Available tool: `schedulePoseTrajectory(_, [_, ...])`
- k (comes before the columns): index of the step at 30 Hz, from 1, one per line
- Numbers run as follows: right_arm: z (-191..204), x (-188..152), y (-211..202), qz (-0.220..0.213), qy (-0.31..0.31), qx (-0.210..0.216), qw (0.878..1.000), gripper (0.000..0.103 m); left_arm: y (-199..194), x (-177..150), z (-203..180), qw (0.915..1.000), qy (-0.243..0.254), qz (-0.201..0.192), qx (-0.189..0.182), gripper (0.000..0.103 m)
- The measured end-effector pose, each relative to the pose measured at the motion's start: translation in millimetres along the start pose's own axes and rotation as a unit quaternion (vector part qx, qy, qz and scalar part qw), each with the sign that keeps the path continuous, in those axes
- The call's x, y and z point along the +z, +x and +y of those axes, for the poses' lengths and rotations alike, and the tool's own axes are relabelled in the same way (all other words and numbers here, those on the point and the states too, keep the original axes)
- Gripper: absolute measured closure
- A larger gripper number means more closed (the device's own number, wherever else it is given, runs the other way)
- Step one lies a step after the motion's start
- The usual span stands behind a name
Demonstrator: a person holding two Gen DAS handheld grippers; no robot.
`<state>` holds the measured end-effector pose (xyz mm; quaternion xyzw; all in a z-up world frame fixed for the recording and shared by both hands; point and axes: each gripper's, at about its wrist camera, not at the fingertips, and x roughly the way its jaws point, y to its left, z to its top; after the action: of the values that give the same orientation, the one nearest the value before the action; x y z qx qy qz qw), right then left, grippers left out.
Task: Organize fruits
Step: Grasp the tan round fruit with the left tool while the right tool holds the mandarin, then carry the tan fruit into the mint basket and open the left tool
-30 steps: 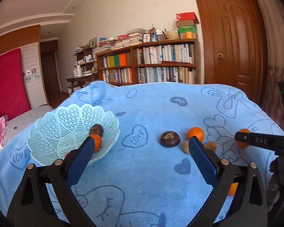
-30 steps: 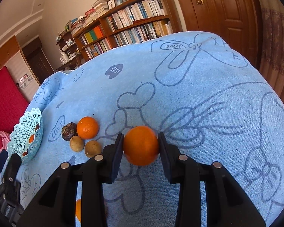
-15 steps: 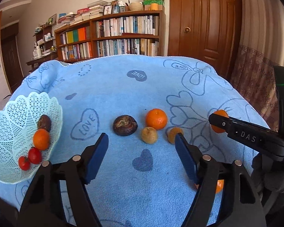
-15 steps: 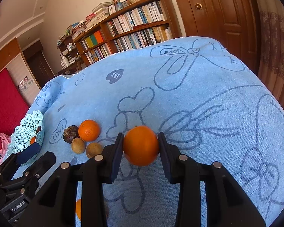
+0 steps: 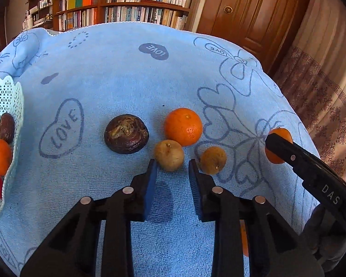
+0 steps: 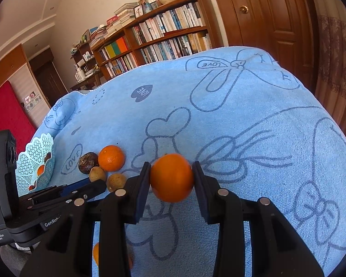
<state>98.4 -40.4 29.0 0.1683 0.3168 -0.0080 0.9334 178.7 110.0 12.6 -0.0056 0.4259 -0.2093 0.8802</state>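
My left gripper is open, its jaws set narrow, low over the blue cloth. A small tan fruit lies just ahead of its fingertips, untouched. Around it lie a dark brown wrinkled fruit, an orange and a second tan fruit. My right gripper is shut on another orange, held just above the cloth at the right of the group. At the far left a pale lattice basket holds a dark fruit, an orange and red tomatoes.
One more orange lies near the front, partly hidden under the grippers. The cloth drops off at the right toward a patterned curtain. A bookshelf and a wooden door stand behind.
My left gripper has swung right from the basket, come down close to the loose fruits, and narrowed its jaws. The right gripper still holds its orange, almost unmoved.
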Motion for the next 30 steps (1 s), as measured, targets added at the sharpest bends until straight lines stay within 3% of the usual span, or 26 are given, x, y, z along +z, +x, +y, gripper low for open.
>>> schedulePoseTrajectory(13, [1.8,-0.6,0.0,0.001,-0.004,-0.002,1.000,0.066,2.6,3.8,0.3,0.9999,-0.003,-0.007,0.008,0.074])
schedulePoseTrajectory(30, [1.1,-1.0,-2.0,-0.001,-0.003,0.007,1.000,0.066,-32.2,-8.3,-2.8,0.9957,0.004,-0.074,0.055,0.077])
